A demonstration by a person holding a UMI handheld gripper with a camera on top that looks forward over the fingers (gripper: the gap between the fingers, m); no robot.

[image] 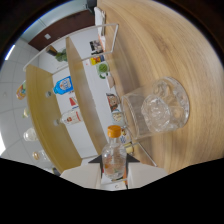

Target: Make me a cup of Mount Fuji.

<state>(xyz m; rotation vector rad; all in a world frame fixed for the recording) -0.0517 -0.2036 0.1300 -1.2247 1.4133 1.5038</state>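
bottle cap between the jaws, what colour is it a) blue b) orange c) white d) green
b, the small clear bottle gripped between the jaws of the gripper has an orange cap on its neck, and it sits just in front of the clear glass mug on the wooden table.

Light wooden counter (150, 50), white shelving (75, 100) with wooden dividers (stocked).
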